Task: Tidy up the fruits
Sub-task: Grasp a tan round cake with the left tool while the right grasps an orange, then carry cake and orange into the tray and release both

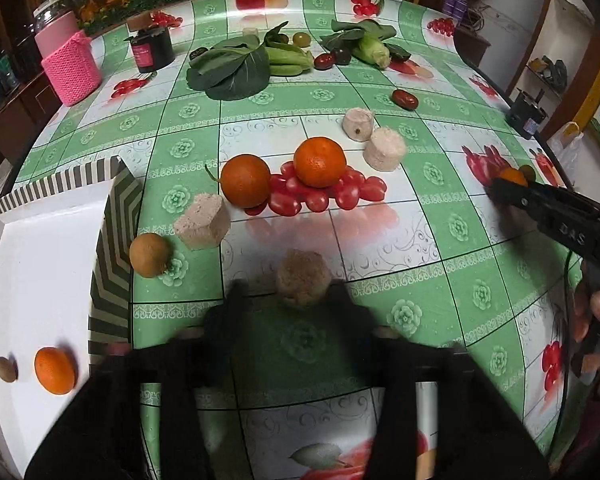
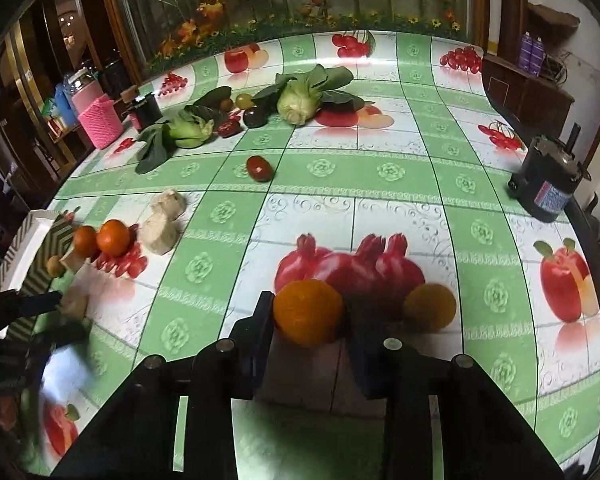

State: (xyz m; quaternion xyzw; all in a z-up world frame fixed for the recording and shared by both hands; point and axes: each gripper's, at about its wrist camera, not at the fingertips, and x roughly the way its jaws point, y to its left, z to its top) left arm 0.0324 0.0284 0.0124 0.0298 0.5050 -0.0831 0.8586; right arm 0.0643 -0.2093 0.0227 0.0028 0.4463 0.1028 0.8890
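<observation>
1. Right gripper point(image 2: 308, 316) is clamped on an orange point(image 2: 308, 311); both fingers press its sides. The fruit sits low over the table point(image 2: 380, 168), near the right edge, on a printed pomegranate motif.
2. A smaller yellow-brown round fruit point(image 2: 430, 306) lies just beside that orange, on its right, apart from the fingers.
3. Left gripper point(image 1: 288, 294) is closed on a tan, crumbly block point(image 1: 302, 282) near the table's front edge; the view is motion-blurred, but both fingers meet the block's sides.
4. Tray point(image 1: 40, 264) with striped rim stands at the left edge; it holds one orange fruit point(image 1: 55, 370) and a small brown fruit point(image 1: 6, 369), slightly apart.
5. Mid-table: two oranges point(image 1: 320, 162) side by side, a pale cube point(image 1: 202, 222), a yellow-brown fruit point(image 1: 150, 255) beside the tray wall, two pale cylinders point(image 1: 384, 148).
6. Far edge: leafy greens point(image 1: 232, 68), dark red dates point(image 1: 405, 99), black jar point(image 1: 153, 49), pink knitted sleeve point(image 1: 71, 67).
</observation>
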